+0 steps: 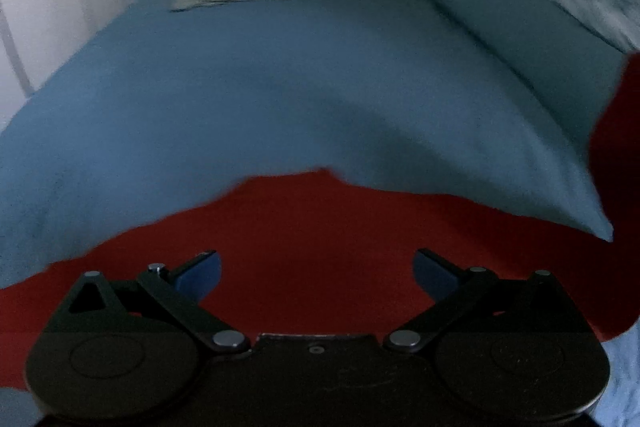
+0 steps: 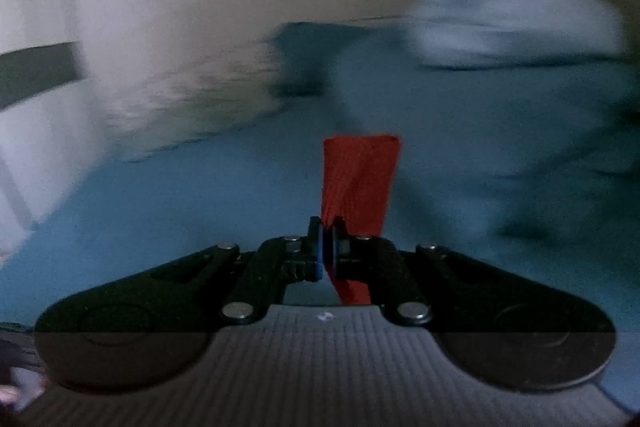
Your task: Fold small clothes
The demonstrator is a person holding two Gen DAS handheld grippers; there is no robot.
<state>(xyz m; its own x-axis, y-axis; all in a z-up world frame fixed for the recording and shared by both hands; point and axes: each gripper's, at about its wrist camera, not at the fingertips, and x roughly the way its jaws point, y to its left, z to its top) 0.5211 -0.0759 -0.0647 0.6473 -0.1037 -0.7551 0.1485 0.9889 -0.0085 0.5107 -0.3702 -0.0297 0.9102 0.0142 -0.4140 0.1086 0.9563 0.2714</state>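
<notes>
Red ribbed knit cloth (image 2: pixel 360 179), a small soft garment, is clamped at 1 edge between the closed fingers of my right tongs (image 2: pixel 328 247), its strip sticking out toward the far side. The rest lies on the blue bedsheet (image 1: pixel 240 87) just under my left tongs (image 1: pixel 316 267), whose 2 fingers stand apart, holding nothing. Judging from this, my left hand is nearer the free edge, which runs left to right.
</notes>
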